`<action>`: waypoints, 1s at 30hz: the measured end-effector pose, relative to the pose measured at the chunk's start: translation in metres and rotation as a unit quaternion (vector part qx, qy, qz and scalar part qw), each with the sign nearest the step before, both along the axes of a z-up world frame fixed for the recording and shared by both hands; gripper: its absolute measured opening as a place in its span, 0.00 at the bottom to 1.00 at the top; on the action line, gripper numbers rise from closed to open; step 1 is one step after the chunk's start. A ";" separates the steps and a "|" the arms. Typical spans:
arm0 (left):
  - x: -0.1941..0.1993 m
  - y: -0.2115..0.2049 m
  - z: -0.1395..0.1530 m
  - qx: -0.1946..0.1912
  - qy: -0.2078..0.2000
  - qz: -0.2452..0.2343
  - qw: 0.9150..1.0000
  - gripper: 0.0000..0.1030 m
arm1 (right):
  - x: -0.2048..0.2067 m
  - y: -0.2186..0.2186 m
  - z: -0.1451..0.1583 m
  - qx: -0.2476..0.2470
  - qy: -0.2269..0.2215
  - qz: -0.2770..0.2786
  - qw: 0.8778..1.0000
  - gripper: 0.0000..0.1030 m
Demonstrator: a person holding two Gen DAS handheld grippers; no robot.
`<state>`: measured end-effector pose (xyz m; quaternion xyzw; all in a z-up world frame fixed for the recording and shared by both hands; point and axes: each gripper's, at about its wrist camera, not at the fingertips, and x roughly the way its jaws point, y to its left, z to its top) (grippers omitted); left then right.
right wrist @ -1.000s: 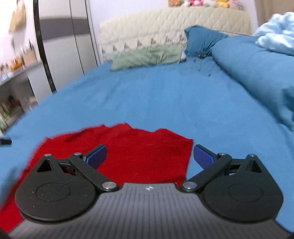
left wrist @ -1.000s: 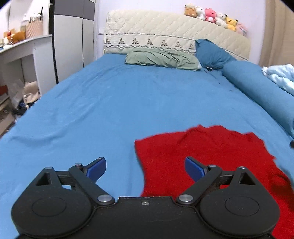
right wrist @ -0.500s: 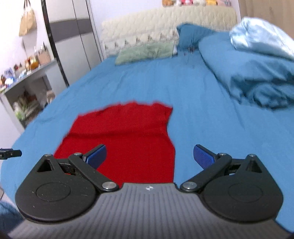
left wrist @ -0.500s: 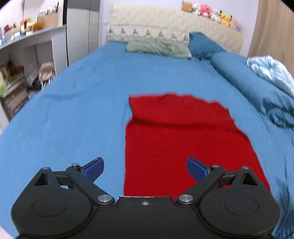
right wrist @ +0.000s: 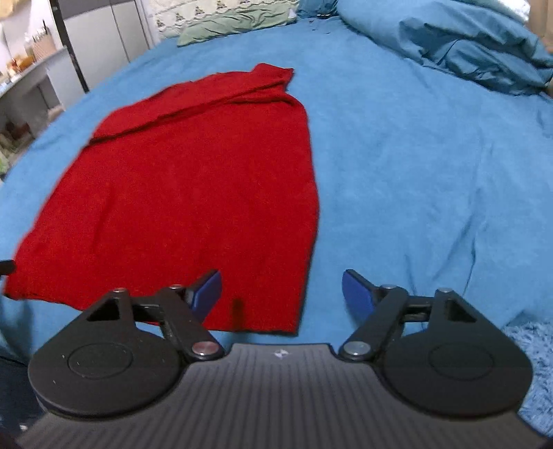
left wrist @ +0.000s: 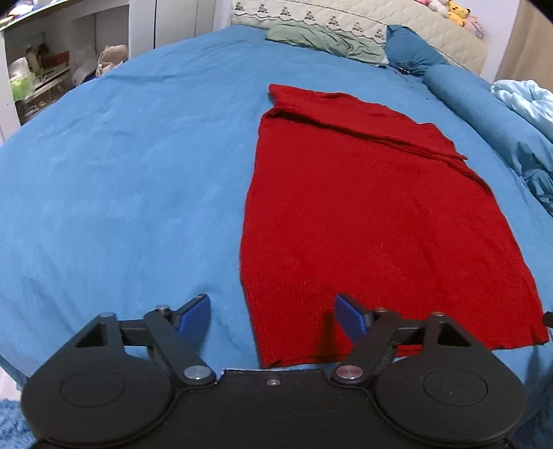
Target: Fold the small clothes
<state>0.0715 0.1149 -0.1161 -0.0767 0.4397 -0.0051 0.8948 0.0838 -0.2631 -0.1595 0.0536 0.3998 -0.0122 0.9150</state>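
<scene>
On the bed, blue sheet: red garment lies flat, long axis running from the near edge toward the headboard. Far end has a folded-over band with creases; near hem is straight, close to the bed edge. Left gripper spread wide, empty, hovering at the garment's near-left corner: left finger over bare sheet, right finger over red cloth. Right gripper also spread, empty, at the near-right corner: left finger over cloth, right finger over sheet. Cannot tell if either touches fabric. Green pillow at the headboard, rumpled blue duvet right of the garment, well apart.
</scene>
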 end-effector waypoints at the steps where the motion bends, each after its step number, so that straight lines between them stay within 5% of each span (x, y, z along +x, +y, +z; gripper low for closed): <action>1: 0.000 -0.001 -0.003 0.002 0.004 0.000 1.000 0.75 | 0.000 0.003 -0.003 -0.003 0.002 -0.002 1.000 0.86; 9: 0.000 -0.016 -0.011 0.044 0.001 -0.028 0.999 0.55 | 0.010 0.009 -0.023 -0.008 0.039 0.002 0.999 0.69; 13: 0.000 -0.021 -0.013 0.051 0.002 -0.042 0.998 0.37 | 0.013 0.006 -0.025 0.006 0.043 0.019 0.999 0.48; 17: 0.001 -0.024 -0.013 0.046 0.003 -0.054 0.997 0.09 | 0.014 0.008 -0.025 0.017 0.039 0.028 0.999 0.29; 23: -0.006 -0.024 0.001 0.044 -0.010 -0.052 0.998 0.06 | 0.013 -0.004 -0.016 0.049 0.028 0.025 0.998 0.23; 30: -0.004 -0.014 0.045 -0.009 -0.054 -0.028 0.998 0.06 | 0.006 -0.024 0.021 0.117 -0.014 0.011 0.993 0.22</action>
